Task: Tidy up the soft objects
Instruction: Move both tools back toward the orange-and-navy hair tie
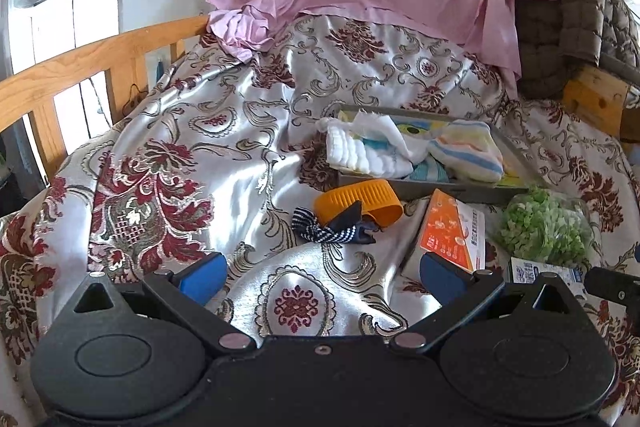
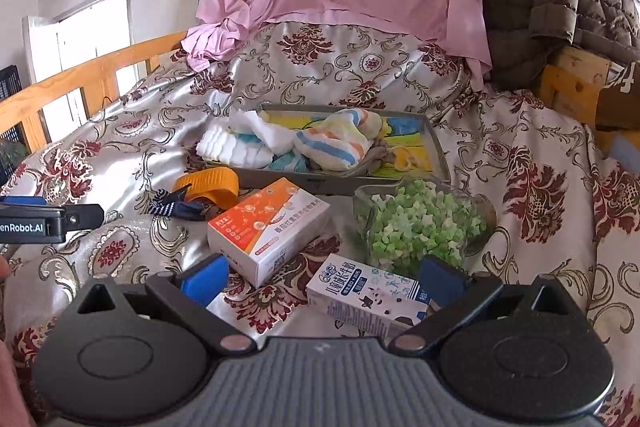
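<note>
Left wrist view: left gripper [image 1: 324, 277] spread wide, holding nothing; right gripper [image 2: 324, 277] likewise. White cloth [image 2: 236, 145] and striped cloth [image 2: 336, 141] lay in the grey tray [image 2: 438, 147]. Navy striped bow [image 1: 334, 227] lay just before the tray, touching the orange ring [image 1: 360, 197].

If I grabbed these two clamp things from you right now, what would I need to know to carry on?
Left gripper: open, empty, hovering over the bedspread.
Right gripper: open, empty, above the milk carton.
Done: white cloth and striped towel already lie in the grey tray.
Left: the navy striped bow is still out on the bed, against the orange band; it looks like the next soft item for the tray.
The orange box and jar of green bits are not soft; probably leave them.
</note>
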A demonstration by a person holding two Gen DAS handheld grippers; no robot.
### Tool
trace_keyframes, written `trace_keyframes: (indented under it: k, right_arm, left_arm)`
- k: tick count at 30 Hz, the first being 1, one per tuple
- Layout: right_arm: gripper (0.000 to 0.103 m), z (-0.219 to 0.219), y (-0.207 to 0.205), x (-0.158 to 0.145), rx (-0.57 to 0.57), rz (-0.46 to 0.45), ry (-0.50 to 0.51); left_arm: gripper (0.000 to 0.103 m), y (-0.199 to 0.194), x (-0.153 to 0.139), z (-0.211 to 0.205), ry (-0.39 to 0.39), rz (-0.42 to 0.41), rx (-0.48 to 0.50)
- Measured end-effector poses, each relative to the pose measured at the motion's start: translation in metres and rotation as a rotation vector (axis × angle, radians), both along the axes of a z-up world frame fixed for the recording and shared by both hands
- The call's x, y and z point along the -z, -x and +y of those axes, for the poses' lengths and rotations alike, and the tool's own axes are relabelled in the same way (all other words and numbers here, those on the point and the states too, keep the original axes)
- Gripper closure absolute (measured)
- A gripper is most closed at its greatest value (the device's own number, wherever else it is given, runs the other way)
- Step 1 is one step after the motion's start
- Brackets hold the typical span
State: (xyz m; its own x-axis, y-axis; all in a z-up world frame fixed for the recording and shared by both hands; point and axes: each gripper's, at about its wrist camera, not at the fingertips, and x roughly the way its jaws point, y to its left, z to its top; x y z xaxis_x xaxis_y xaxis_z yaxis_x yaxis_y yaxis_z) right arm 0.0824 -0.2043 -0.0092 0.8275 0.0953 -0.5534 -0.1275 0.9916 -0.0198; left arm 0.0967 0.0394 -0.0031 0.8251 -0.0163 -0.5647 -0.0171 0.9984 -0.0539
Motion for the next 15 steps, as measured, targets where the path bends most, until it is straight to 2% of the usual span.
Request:
trace_keyframes:
  k: [15]
  right_arm:
    - [0.0,0.014,-0.01,0.01,-0.032,0.018,0.058]
  left_arm:
    - [0.001,-0.015,0.012,-0.001,-0.028,0.117,-0.02]
